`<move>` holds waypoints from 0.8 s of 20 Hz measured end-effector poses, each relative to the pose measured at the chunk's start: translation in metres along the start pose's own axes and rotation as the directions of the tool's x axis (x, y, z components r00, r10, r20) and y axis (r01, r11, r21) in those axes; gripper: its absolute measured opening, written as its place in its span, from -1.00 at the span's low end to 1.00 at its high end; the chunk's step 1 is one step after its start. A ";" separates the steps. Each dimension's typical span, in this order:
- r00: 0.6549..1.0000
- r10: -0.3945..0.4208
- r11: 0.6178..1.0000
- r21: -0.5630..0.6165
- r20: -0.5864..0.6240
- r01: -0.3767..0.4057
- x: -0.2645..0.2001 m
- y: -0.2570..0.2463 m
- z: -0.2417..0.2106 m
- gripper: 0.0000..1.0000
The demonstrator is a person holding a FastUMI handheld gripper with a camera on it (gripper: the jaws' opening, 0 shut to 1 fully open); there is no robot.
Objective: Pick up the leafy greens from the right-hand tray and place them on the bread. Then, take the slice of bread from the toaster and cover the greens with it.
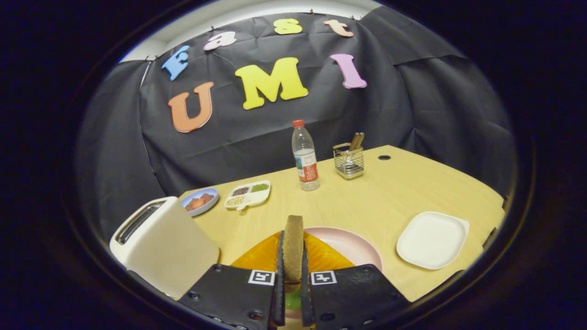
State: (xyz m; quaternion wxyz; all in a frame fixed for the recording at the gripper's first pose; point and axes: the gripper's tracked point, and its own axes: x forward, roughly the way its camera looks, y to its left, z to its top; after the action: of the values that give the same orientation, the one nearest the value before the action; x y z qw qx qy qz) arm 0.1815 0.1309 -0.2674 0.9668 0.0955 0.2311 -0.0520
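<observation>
My gripper [292,243] is shut on a brown slice of bread [292,245], held upright on edge between both fingers. Right beneath and beyond the fingers lies a pink plate [355,245] with an orange, glossy layer [263,254] on it. A patch of green, the leafy greens [292,298], shows low between the fingers under the held slice. The cream toaster [160,243] stands to the left of the fingers, its slot showing dark. The white square tray [431,239] to the right of the plate is bare.
Farther back on the wooden table [394,192] stand a water bottle [305,158] with a red cap, a wire holder [348,160] with utensils, a white divided dish [247,193] of seeds and a blue plate [199,200] of reddish pieces.
</observation>
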 end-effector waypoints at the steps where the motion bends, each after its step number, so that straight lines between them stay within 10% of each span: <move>1: 1.000 0.002 1.000 -0.013 -0.004 -0.002 0.001 -0.001 -0.003 -0.72; 9: 0.999 -0.012 0.989 -0.147 -0.044 0.006 0.019 -0.032 -0.019 -0.61; 16: 0.997 -0.041 0.988 -0.154 -0.065 0.031 0.021 -0.044 -0.026 0.00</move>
State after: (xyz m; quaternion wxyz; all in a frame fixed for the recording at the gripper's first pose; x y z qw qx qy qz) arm 0.1819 0.0918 -0.3069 0.9618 0.0186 0.2689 -0.0484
